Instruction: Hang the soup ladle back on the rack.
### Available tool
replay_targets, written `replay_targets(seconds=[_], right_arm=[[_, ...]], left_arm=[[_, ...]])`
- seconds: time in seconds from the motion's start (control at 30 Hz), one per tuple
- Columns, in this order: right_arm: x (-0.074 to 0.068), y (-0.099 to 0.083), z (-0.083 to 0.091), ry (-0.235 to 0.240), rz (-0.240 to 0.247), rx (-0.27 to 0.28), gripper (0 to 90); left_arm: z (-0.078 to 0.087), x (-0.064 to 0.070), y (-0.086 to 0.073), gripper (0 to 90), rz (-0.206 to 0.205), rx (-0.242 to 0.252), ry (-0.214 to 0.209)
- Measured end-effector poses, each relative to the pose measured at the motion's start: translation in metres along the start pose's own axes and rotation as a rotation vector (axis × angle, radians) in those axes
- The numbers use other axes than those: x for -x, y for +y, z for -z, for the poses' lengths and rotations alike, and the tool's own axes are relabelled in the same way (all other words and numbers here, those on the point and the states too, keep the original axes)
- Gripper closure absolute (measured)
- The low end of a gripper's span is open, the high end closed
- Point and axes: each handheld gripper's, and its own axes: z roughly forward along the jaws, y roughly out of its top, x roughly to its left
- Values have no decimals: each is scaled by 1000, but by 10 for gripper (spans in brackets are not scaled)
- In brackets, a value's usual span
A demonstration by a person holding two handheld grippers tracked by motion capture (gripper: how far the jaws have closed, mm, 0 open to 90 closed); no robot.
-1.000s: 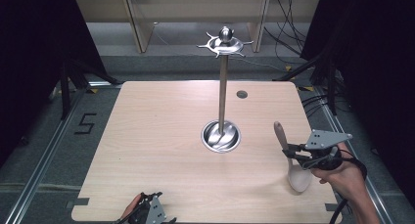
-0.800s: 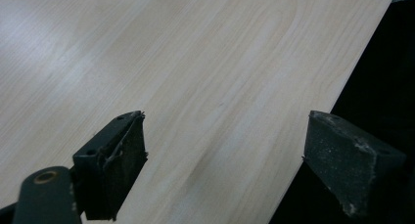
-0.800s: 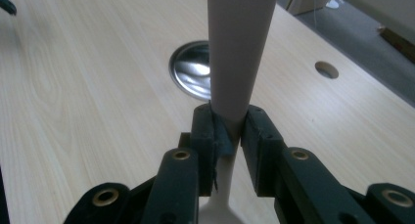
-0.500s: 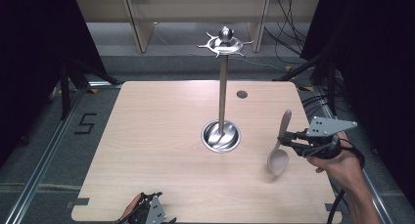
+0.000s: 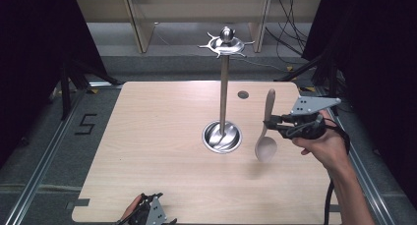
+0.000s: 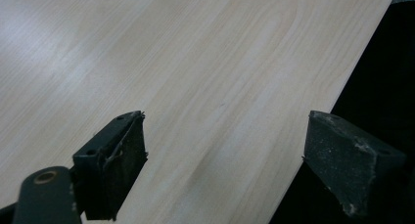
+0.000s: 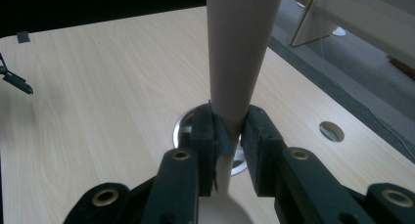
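A pale wooden spoon (image 5: pixel 267 131) hangs nearly upright above the table, bowl down and handle up. My right gripper (image 5: pixel 276 123) is shut on its handle, just right of the metal stand's round base (image 5: pixel 222 136). In the right gripper view the handle (image 7: pixel 238 57) rises between the closed jaws of that gripper (image 7: pixel 229 136), with the base (image 7: pixel 181 127) behind. The stand's pole carries a hooked disc (image 5: pixel 225 44) on top. My left gripper (image 5: pixel 147 214) rests at the table's near edge; the left gripper view has it (image 6: pixel 230 160) open over bare wood.
The wooden table (image 5: pixel 147 136) has a small round hole (image 5: pixel 243 94) near its far right corner, which the right gripper view (image 7: pixel 331 131) also takes in. Black curtains flank both sides. Shelving and cables lie beyond the far edge.
My right gripper has lifted the spoon off the table, swung it from lying to nearly upright, and carried it left toward the stand. The left gripper has stayed put.
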Motion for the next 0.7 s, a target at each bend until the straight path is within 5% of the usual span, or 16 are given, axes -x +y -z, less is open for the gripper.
replay_targets(seconds=[0.7], right_arm=[[16, 67, -17, 7, -4, -26, 767]], left_arm=[[0, 0, 0, 149, -3, 0, 5]])
